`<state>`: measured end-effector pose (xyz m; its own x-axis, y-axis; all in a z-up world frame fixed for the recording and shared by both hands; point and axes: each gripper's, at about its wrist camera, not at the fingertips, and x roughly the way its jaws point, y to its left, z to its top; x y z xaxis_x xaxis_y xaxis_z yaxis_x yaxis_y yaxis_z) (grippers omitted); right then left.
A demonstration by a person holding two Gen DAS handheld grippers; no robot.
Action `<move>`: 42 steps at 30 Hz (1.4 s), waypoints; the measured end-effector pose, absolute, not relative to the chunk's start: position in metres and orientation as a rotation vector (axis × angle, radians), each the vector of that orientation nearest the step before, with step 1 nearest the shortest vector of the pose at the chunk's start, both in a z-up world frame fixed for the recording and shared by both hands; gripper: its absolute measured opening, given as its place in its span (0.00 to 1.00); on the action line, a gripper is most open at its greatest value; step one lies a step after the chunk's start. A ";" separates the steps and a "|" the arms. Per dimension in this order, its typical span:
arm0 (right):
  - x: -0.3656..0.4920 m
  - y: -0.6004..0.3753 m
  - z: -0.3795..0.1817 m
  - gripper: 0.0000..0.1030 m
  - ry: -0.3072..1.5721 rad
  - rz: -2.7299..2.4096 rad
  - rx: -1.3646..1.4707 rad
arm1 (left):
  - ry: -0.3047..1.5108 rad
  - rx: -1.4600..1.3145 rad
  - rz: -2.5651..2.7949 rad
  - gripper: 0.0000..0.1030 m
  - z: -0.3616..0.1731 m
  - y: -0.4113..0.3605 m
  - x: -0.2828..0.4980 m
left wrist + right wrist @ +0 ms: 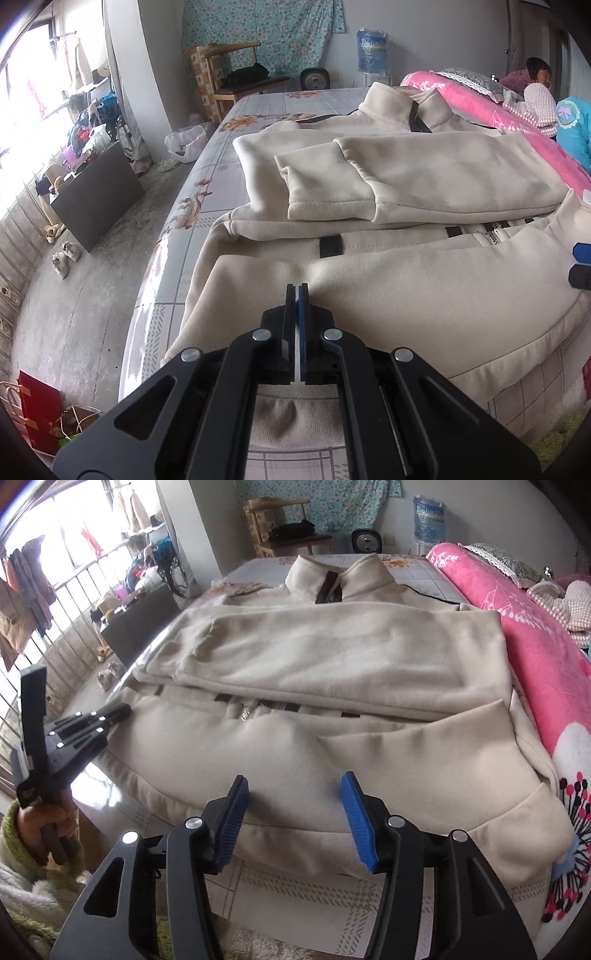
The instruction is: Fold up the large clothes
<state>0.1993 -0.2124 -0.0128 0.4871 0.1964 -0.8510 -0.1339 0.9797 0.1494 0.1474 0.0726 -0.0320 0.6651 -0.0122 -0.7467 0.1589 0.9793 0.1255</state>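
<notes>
Bed (258, 107): we see it filling most of both views, under a sheet printed with a grid and flowers, its far end towards a wall.
Jacket (332, 657): we find the cream zip-up jacket spread flat across the bed, collar at the far end, both sleeves folded over the chest, and the hem part doubled up towards us, its edge lying just short of the sleeves.
Pink blanket (535, 635): we see it bunched along the jacket's right side, touching the fabric.
Chair (236, 74): wooden, beyond the bed's far end, with dark cloth on its seat.
Right gripper (293, 786): we see its blue pads (360, 823) standing about half apart above the doubled hem; nothing is between them and they press on no cloth.
Left gripper (297, 290): we see its fingers closed narrow on a pinch of the jacket's folded edge near the left side, and cloth shows between them lower down.
</notes>
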 end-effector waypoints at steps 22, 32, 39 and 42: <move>0.238 -0.210 -0.017 0.00 0.942 0.108 -0.006 | 0.739 0.114 -0.187 0.03 0.006 0.074 0.131; 0.213 -0.234 -0.006 0.04 0.970 0.222 0.130 | 0.860 0.032 -0.600 0.03 -0.013 -0.006 0.130; 0.198 -0.226 -0.029 0.10 1.047 0.309 0.156 | 0.933 0.079 -0.521 0.03 -0.038 -0.014 0.141; 0.217 -0.236 -0.036 0.03 1.027 0.279 0.232 | 0.925 0.090 -0.481 0.03 -0.039 -0.009 0.143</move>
<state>0.2168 -0.2356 -0.0356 0.4871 0.3347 -0.8067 -0.1195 0.9405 0.3181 0.1427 -0.0095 -0.0390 0.5045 -0.3595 -0.7850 0.4357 0.8909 -0.1280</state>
